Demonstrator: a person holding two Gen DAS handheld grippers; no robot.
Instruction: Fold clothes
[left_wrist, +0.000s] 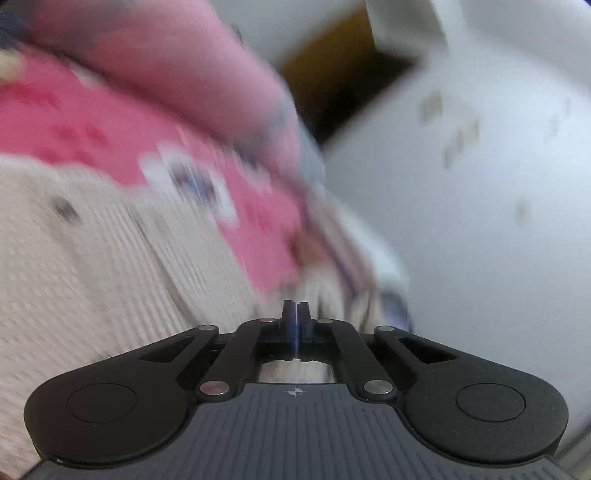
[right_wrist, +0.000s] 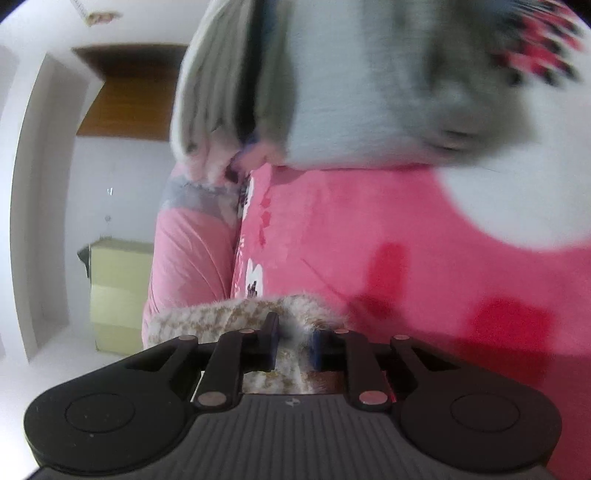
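1. Left gripper (left_wrist: 296, 314): its fingers are pressed fully together, nothing visibly between them, over a blurred cream ribbed knit garment (left_wrist: 92, 266) on the pink printed bedcover (left_wrist: 122, 125)
2. Right gripper (right_wrist: 294, 341): fingers narrowly parted, a fuzzy cream-and-tan patterned cloth (right_wrist: 243, 314) lying between them; whether the pads press it I cannot tell
3. Above, a grey-white folded garment (right_wrist: 369, 92) hangs blurred

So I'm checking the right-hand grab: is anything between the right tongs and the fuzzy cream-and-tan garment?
Nothing visible. The fuzzy cream-and-tan garment already sits between the fingers of the right tongs, its edge bunched in the gap. The grey-white cloth hangs above, clear of them.
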